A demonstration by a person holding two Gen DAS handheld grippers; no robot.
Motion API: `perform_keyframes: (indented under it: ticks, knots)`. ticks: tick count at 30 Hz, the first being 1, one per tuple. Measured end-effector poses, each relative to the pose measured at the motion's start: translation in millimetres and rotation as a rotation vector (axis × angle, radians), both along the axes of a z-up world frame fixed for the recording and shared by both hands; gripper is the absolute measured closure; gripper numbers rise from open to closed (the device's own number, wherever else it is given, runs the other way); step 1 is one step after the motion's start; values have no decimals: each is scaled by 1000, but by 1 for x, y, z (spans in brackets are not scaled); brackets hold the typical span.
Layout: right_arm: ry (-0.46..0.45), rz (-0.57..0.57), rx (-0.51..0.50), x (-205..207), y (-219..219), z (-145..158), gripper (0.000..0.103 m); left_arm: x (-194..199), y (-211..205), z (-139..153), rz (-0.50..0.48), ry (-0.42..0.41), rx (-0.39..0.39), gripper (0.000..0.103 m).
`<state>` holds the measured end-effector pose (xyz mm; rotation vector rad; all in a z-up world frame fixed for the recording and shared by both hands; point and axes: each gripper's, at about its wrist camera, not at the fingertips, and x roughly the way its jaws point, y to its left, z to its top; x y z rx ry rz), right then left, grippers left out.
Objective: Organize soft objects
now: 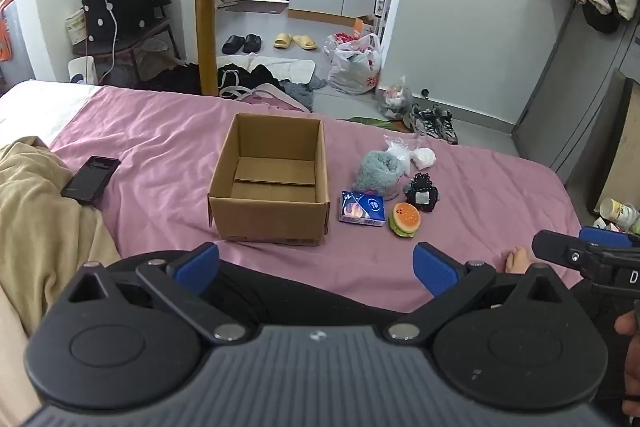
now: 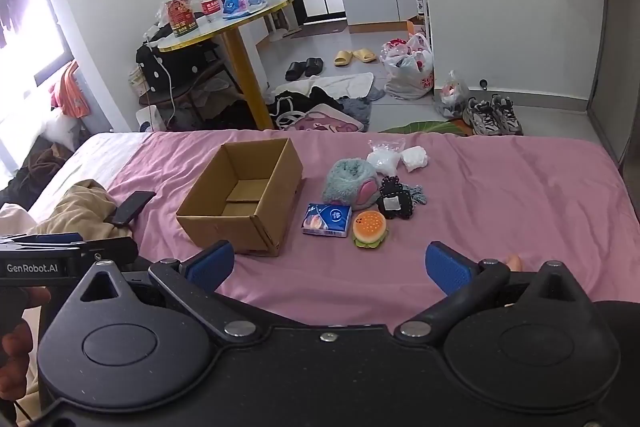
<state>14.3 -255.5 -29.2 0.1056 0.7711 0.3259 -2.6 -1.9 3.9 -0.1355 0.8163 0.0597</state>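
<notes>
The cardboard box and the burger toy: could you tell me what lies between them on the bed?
A blue tissue pack lies between the cardboard box and the burger toy, clearest in the right wrist view.

Left gripper point(image 1: 316, 269) held low and level, jaws spread wide, blue fingertips point(image 1: 198, 265) far apart with nothing between them. Right gripper point(image 2: 330, 269) in the same pose, jaws wide, blue pads point(image 2: 448, 269) empty. Both side by side, each showing at the edge of the other's wrist view. Fingers of the right hand point(image 1: 630, 359) wrapped round its handle at the frame's right edge; left hand point(image 2: 16, 343) gripping its handle at the left edge. Bare toes point(image 1: 518, 259) showing just past the right pad.
</notes>
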Motion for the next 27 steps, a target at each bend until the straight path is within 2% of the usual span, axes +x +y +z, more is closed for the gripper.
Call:
perform_keyframes:
  ticks: [2,6,12,27]
  knots:
    - [3,4,4,1,-1,1,0,-1,-1,0,-22,1,-21,1]
    - [1,3,2,0,-3,-1,0,-2,-6,-1,-43,4,-3,1]
    - [4,4,8,0,-2,-2,0,-4,-10,-2,-78,6,-16,1]
    - [3,6,-3,0,-2,-3,0,-5,-11,1,-76,0,-11,1]
